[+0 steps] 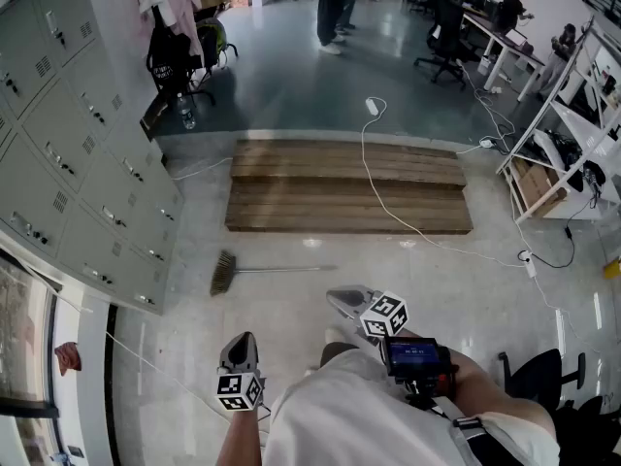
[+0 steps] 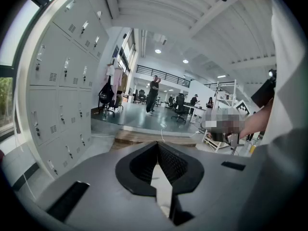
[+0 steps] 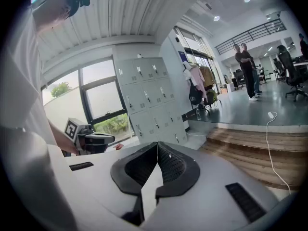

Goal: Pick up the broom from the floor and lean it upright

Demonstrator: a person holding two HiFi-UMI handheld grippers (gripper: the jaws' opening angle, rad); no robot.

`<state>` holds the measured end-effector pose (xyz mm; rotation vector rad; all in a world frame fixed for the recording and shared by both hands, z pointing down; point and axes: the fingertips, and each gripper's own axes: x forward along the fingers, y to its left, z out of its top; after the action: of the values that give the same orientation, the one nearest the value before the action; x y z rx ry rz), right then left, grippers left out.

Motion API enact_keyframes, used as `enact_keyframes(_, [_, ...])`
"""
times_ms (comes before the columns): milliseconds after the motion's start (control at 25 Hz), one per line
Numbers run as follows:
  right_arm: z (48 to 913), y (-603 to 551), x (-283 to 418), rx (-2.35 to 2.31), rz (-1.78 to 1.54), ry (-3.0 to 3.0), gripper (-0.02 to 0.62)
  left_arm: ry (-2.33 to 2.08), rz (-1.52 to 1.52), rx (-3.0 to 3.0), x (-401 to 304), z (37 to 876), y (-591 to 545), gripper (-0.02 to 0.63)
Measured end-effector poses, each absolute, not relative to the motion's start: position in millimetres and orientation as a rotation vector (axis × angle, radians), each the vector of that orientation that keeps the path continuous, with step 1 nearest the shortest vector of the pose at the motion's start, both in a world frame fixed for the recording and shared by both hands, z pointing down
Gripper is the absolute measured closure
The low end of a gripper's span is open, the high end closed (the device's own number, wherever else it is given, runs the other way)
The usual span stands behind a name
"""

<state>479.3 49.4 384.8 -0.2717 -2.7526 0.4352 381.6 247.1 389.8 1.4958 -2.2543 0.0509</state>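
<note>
The broom (image 1: pixel 262 271) lies flat on the pale floor in the head view, its brown bristle head by the lockers and its thin handle running right. My left gripper (image 1: pixel 240 341) is held near my body, below and short of the broom, its jaws shut with nothing between them. My right gripper (image 1: pixel 344 301) is a little higher and to the right, just below the handle's right end and apart from it, also shut and empty. In the left gripper view (image 2: pixel 157 145) and the right gripper view (image 3: pixel 157 144) the black pads meet at the tip. Neither gripper view shows the broom.
Grey lockers (image 1: pixel 68 163) line the left side. A two-step wooden platform (image 1: pixel 349 184) lies beyond the broom, with a white cable (image 1: pixel 388 207) trailing over it. A metal shelf rack (image 1: pixel 563 153) stands at the right. People and office chairs are far off at the back.
</note>
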Motion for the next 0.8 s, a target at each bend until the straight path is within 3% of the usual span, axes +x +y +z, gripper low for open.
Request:
enact_keyframes(400, [397,-3,391,-0.312,0.428,-2.770,0.578,-2.258,0.089,1.468,312,403,208,0.598])
enact_keyframes(680, [394,-80,284,-0.360,0.406,-2.801,0.578,-2.309,0.094,1.492,210,382,119,0.598])
enact_keyframes(800, [391,-99,271,-0.341,0.454,-2.768,0.578,-2.228,0.134,1.521,202,381,86,0.598])
